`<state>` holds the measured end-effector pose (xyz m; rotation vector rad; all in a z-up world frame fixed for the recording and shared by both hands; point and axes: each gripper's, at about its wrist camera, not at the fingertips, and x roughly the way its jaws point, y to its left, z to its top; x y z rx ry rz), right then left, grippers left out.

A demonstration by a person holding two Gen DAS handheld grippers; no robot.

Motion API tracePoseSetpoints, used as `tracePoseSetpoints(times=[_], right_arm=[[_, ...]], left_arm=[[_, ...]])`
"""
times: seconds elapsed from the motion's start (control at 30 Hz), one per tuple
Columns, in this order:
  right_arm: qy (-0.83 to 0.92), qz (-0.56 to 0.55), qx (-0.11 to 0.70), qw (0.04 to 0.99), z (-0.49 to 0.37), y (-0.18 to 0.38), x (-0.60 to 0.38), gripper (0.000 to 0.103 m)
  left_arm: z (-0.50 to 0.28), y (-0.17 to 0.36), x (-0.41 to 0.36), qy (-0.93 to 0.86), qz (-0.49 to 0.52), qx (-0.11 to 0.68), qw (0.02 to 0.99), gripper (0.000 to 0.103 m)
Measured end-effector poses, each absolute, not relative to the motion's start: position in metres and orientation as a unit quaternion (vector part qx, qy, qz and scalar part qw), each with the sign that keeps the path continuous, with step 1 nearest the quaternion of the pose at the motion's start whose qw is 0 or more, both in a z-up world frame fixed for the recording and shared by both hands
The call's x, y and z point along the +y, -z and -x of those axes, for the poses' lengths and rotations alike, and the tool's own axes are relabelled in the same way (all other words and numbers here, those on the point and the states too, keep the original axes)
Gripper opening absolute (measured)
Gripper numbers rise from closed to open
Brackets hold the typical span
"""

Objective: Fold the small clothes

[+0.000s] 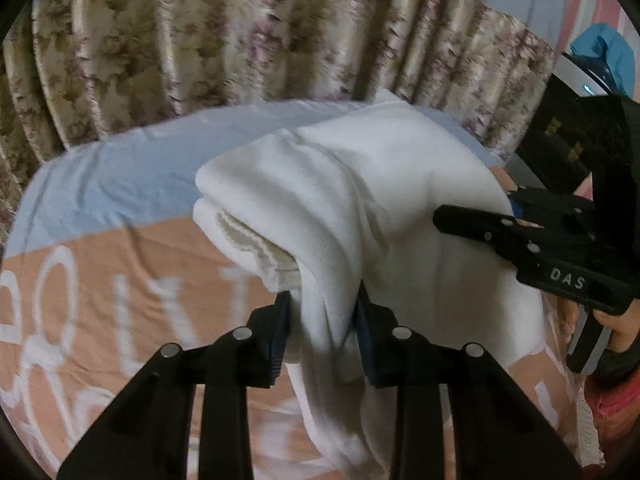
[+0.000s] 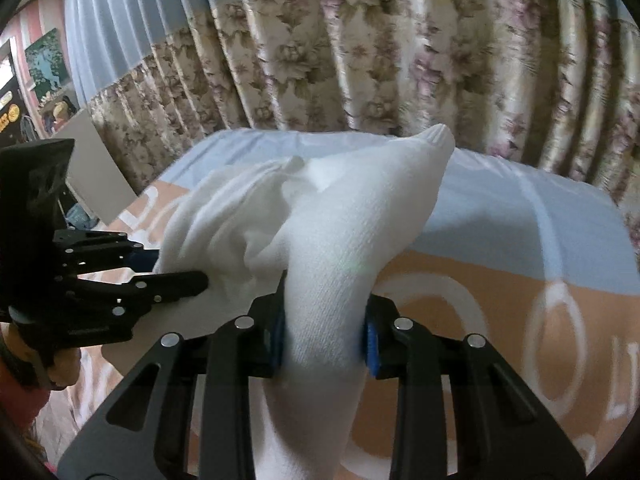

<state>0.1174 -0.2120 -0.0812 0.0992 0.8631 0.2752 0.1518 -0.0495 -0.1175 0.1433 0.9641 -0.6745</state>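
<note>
A small white knit garment [image 1: 360, 200] hangs bunched between both grippers, lifted above the bed. My left gripper [image 1: 322, 332] is shut on a fold of it at the near edge; a ribbed hem shows at its left. My right gripper [image 2: 326, 328] is shut on another fold of the same white garment [image 2: 340, 232], whose pointed corner sticks up beyond it. The right gripper also shows in the left wrist view [image 1: 520, 236] at the right, against the cloth. The left gripper shows in the right wrist view [image 2: 132, 280] at the left.
The bed sheet [image 1: 120, 280] is peach with large white letters and a pale blue band [image 2: 500, 208] at the far side. A floral curtain [image 1: 240, 32] hangs close behind the bed. A grey board [image 2: 96, 168] leans at the left.
</note>
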Motion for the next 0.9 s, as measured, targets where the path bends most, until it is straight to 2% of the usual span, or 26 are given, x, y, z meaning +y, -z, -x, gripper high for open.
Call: tracePoseSetpoints(times=[0.13,0.17,0.23,0.27,0.3,0.33,0.37,0.4,0.43,0.5,0.57,0.7,0.83,0.9], right_arm=[[-0.118,-0.055,0.454,0.882,-0.11,0.115,-0.242,0.032],[-0.118,-0.054,0.462,0.877,-0.109,0.124,-0.245,0.032],[-0.122,-0.057,0.481,0.866,-0.106,0.146,-0.251,0.035],[-0.123,-0.063,0.484,0.864,-0.105,0.151,-0.254,0.037],[-0.124,-0.076,0.484,0.863,-0.102,0.154,-0.259,0.044],[-0.123,-0.092,0.481,0.863,-0.1,0.154,-0.264,0.05],[-0.122,-0.111,0.474,0.865,-0.097,0.15,-0.27,0.051],[-0.12,-0.122,0.466,0.868,-0.092,0.145,-0.275,0.058],[-0.118,-0.131,0.452,0.874,-0.085,0.136,-0.279,0.07],[-0.112,-0.13,0.435,0.884,-0.074,0.122,-0.28,0.076],[-0.09,-0.104,0.429,0.893,-0.06,0.112,-0.274,0.076],[-0.049,-0.039,0.446,0.893,-0.038,0.123,-0.254,0.077],[-0.018,0.026,0.466,0.884,-0.019,0.149,-0.24,0.073],[0.003,0.051,0.48,0.876,-0.018,0.163,-0.241,0.068]], left_arm=[[-0.147,0.154,-0.075,0.318,-0.064,0.481,0.815,0.033],[-0.148,0.167,-0.078,0.306,-0.067,0.494,0.811,0.037],[-0.146,0.177,-0.079,0.293,-0.074,0.497,0.814,0.049],[-0.145,0.178,-0.079,0.286,-0.076,0.496,0.816,0.059],[-0.145,0.177,-0.078,0.281,-0.079,0.496,0.818,0.068],[-0.143,0.176,-0.077,0.277,-0.081,0.493,0.82,0.069],[-0.141,0.171,-0.075,0.275,-0.084,0.488,0.824,0.071],[-0.138,0.167,-0.073,0.273,-0.086,0.484,0.827,0.076],[-0.136,0.163,-0.07,0.268,-0.086,0.48,0.831,0.079],[-0.128,0.145,-0.063,0.261,-0.085,0.458,0.846,0.086],[-0.121,0.132,-0.059,0.248,-0.101,0.435,0.86,0.09],[-0.101,0.133,-0.079,0.226,-0.169,0.419,0.863,0.091],[-0.084,0.173,-0.086,0.198,-0.24,0.418,0.853,0.092],[-0.083,0.19,-0.076,0.201,-0.232,0.423,0.853,0.093]])
